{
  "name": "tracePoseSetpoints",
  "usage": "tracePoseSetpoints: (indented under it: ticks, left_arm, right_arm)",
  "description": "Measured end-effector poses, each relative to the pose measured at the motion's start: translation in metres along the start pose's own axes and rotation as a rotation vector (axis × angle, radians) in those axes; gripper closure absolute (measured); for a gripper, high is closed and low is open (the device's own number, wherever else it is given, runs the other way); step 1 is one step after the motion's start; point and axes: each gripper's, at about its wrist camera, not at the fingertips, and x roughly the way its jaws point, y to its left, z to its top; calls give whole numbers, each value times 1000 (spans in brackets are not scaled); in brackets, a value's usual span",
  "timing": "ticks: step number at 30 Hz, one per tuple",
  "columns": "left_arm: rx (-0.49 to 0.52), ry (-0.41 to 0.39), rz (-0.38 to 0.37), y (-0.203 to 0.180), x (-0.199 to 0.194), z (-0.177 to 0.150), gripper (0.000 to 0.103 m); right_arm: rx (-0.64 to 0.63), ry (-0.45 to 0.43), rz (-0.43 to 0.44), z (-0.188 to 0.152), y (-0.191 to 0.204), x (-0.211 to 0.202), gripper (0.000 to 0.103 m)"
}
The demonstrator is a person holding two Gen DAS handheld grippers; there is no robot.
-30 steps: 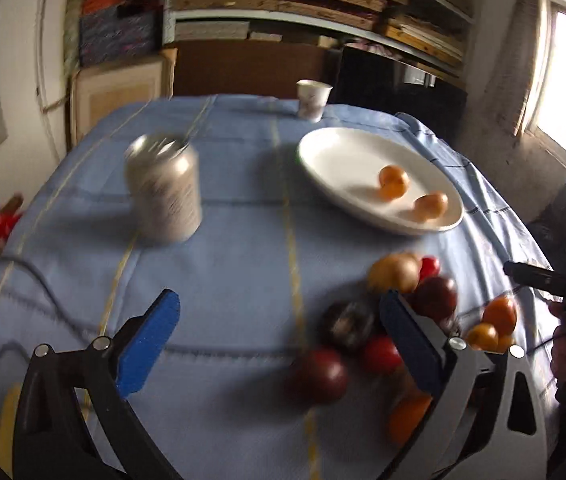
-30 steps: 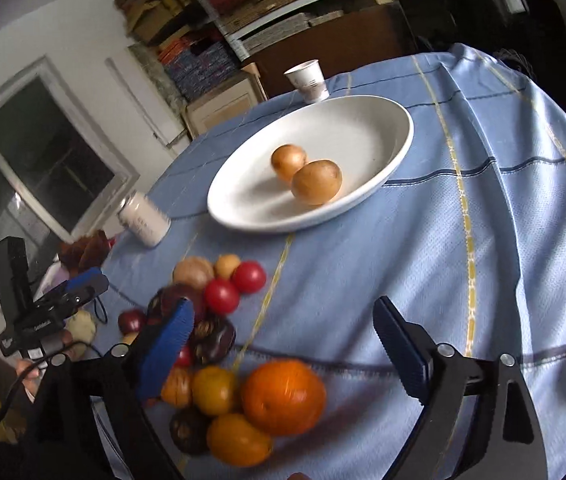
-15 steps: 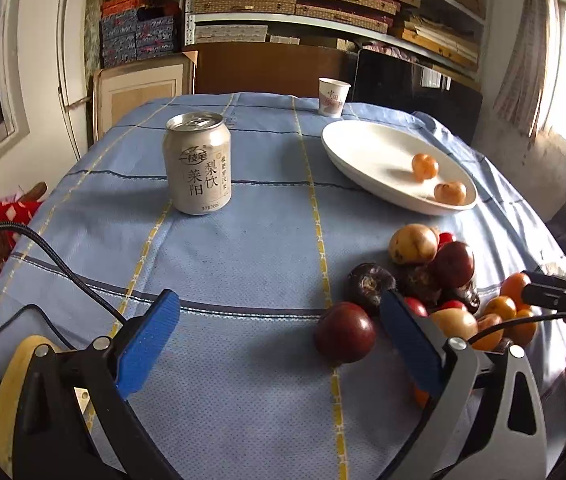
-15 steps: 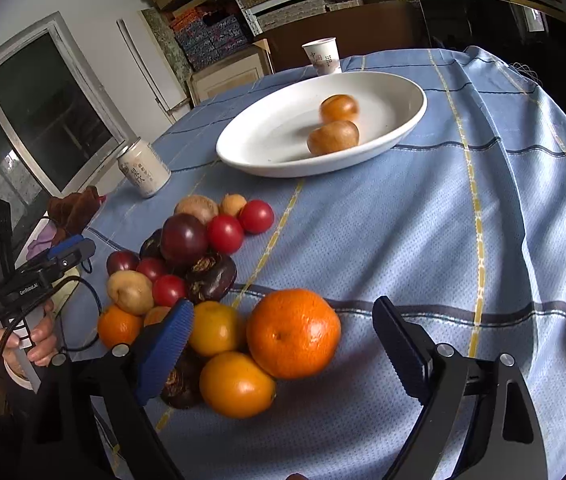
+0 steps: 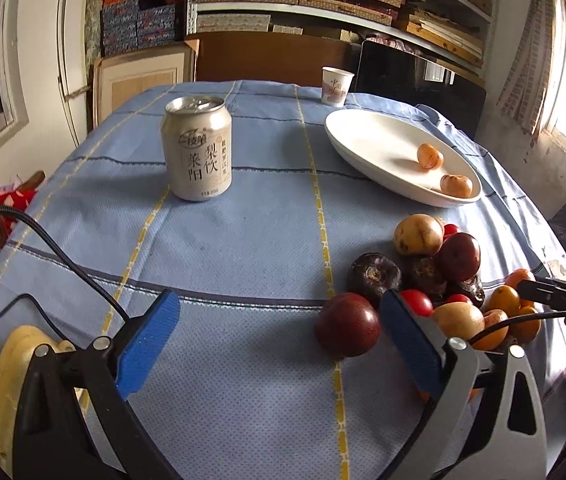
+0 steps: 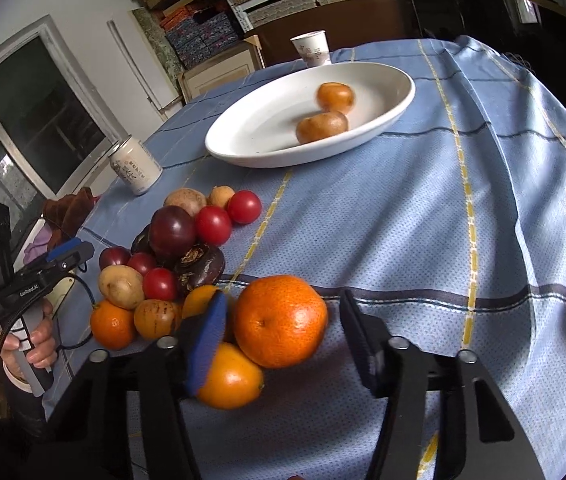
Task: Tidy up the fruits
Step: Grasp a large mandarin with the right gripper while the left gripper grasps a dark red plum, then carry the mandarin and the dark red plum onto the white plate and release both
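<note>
two open grippers at the fruit pile, two fruits on the plate

the right gripper (image 6: 283, 328) has its fingers spread apart with the large orange (image 6: 281, 322) sitting between them on the blue tablecloth (image 6: 403, 220); whether the pads touch its skin cannot be told. a smaller orange fruit (image 6: 231, 378) lies just behind the blue pad of its left finger. ahead and to the left of this gripper the fruit pile (image 6: 171, 256) spreads out: red tomatoes, dark plums, pale brown fruits and small oranges, all close together. further ahead stands the white plate (image 6: 251, 128) with two orange-brown fruits (image 6: 323, 126) near its middle, and behind it a paper cup (image 6: 312, 48).

the left gripper (image 5: 279, 344) is also wide open and holds nothing. a dark red plum (image 5: 347, 325) rests just inside its right finger, not visibly touching the pad. only this view shows the drink can (image 5: 197, 148) head-on, upright and well ahead of the gripper to the left, and the yellow object at the table's near left edge. the pile lies ahead and right here, partly hidden by the right finger.

the right wrist view alone shows the person's left hand (image 6: 29, 340) on the left gripper's handle.
</note>
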Motion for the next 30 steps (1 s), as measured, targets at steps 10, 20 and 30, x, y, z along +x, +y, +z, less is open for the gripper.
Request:
tracePoseSetpoints:
  ticks: [10,20,30]
  left_arm:
    - [79,21,-63,-18,5,-5,5]
    - [89,90,-110,-21,19,-7,39]
    - [134,137,-117,-31,30,-9,45]
  right_arm:
    - [51,-41,82,0,-7,-9,56]
    - [54,-51,59,-1,-7,-11,56]
    - [47,-56,58,-1,-6,-12,56]
